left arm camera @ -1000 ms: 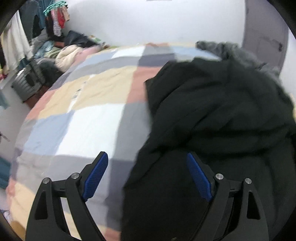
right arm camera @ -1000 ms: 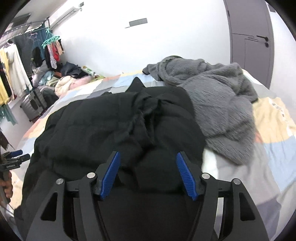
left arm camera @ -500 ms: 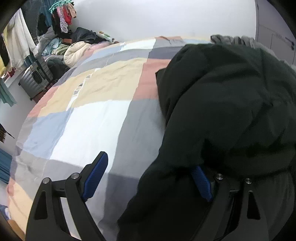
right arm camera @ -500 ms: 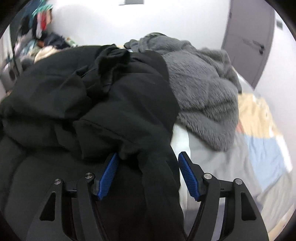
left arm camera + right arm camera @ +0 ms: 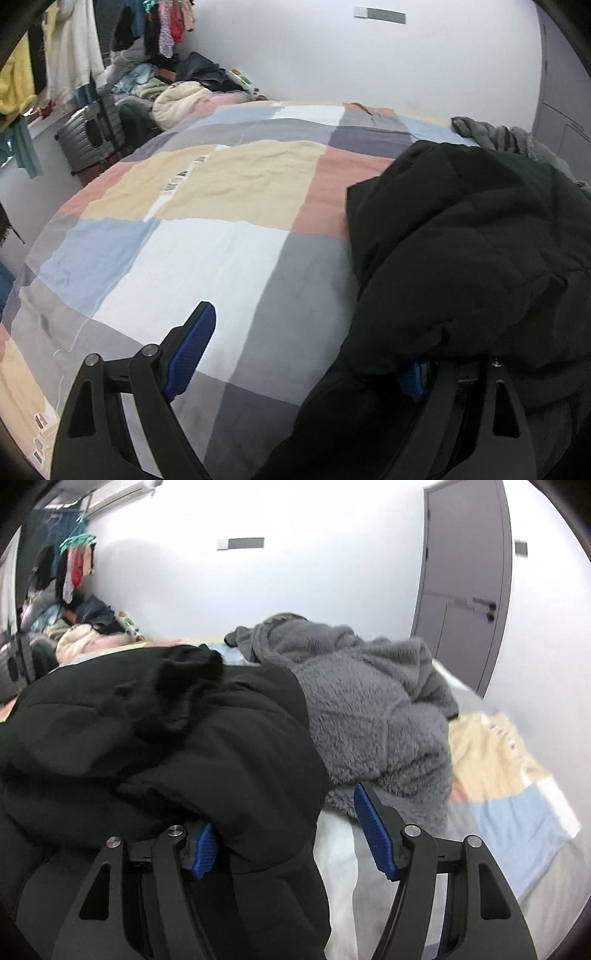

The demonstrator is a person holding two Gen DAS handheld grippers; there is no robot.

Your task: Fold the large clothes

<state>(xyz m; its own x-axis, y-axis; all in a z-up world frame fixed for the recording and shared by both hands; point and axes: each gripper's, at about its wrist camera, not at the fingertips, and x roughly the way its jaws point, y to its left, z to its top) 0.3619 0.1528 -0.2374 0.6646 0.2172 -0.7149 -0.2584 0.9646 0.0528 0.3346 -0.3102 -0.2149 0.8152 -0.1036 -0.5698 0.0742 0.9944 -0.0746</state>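
Note:
A large black padded jacket [image 5: 472, 251] lies bunched on the right side of the bed; in the right wrist view it [image 5: 155, 731] fills the left half. My left gripper [image 5: 303, 350] is open, its left finger over the bedcover, its right finger buried under a jacket fold. My right gripper [image 5: 284, 834] is open, its left finger under the jacket's edge, its right finger beside a grey fleece garment [image 5: 369, 709]. Jacket cloth lies between both pairs of jaws.
The bed has a patchwork cover [image 5: 207, 206] in cream, pink, blue and grey. A heap of clothes [image 5: 173, 96], a grey suitcase [image 5: 92, 136] and hanging garments stand at the far left. A grey door [image 5: 465, 583] is at the right.
Both grippers have pushed in under the jacket's edges and lifted it; the jacket now bulges higher and covers one finger of each gripper. Both cameras have tilted up.

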